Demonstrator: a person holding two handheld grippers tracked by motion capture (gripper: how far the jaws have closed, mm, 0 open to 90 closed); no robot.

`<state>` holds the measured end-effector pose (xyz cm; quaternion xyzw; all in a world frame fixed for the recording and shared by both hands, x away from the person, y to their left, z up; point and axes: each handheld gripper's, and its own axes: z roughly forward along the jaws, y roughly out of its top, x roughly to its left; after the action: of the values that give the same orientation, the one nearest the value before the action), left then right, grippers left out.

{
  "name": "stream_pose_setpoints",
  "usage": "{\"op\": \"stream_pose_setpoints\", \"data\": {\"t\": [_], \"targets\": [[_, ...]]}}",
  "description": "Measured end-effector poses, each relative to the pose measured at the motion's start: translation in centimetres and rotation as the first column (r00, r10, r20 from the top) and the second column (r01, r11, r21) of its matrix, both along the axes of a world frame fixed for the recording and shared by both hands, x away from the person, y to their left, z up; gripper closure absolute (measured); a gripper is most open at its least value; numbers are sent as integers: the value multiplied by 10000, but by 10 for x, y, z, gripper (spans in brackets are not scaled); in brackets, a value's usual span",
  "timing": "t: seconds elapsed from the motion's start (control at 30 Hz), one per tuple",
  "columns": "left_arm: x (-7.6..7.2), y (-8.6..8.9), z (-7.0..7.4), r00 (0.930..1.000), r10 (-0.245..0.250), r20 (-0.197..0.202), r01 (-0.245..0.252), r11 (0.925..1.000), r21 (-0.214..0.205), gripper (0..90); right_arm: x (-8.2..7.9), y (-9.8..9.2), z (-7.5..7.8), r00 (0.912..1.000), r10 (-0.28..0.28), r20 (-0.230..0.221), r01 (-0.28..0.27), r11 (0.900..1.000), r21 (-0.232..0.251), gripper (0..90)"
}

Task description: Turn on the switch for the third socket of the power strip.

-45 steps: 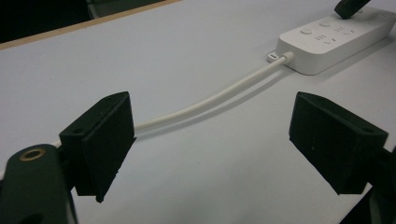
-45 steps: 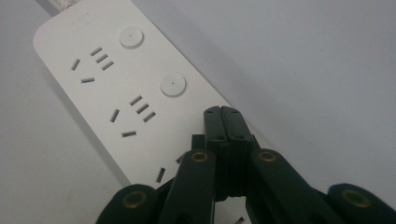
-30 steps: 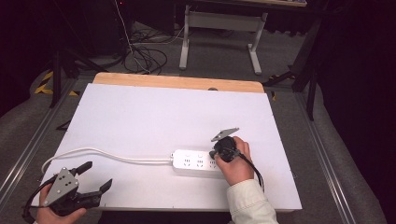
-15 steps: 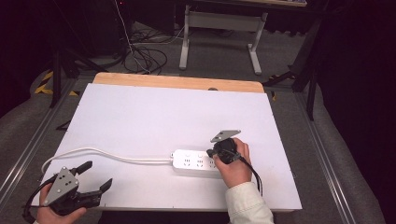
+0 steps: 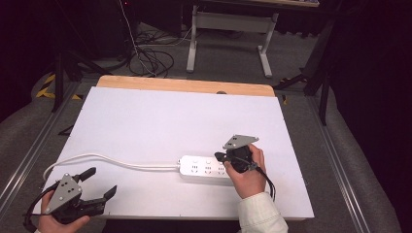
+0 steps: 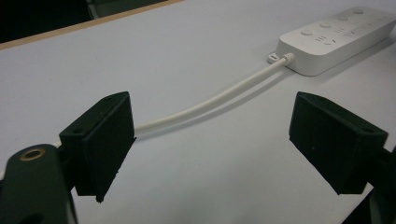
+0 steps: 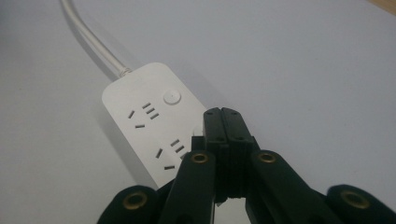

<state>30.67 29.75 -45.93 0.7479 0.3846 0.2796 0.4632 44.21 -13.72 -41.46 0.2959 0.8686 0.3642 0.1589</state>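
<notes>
From the high view, a white power strip (image 5: 206,169) lies near the front of the white desk (image 5: 160,121), its long axis running left to right and its cord (image 5: 104,160) trailing off to the left. The right gripper (image 5: 221,156) sits directly over the strip's right end, far nearer than the left gripper (image 5: 99,183) at the near left corner. In the left gripper view, the fingers (image 6: 100,140) are spread wide with only the cord beyond them. In the right gripper view, the fingers (image 7: 224,128) are pressed together, holding nothing, tips over the strip's sockets.
</notes>
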Motion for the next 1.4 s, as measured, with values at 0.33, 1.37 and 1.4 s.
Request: {"op": "stream_pose_setpoints", "data": {"t": [0.33, 1.37, 1.4], "targets": [[0, 0, 0, 10000, -3, 5, 3, 10000, -5, 146, -4, -6, 10, 9995, 96, 287, -107, 9992, 381, 900], [0, 1, 1, 10000, 45, 35, -46, 10000, 59, 146, -26, -65, 32, 9925, -239, 1202, -5, 9801, 1986, 188], [0, 1, 1, 10000, 58, 47, -58, 10000, 64, 146, -27, -68, 32, 9926, -245, 1190, 0, 9795, 2017, 184]]}}
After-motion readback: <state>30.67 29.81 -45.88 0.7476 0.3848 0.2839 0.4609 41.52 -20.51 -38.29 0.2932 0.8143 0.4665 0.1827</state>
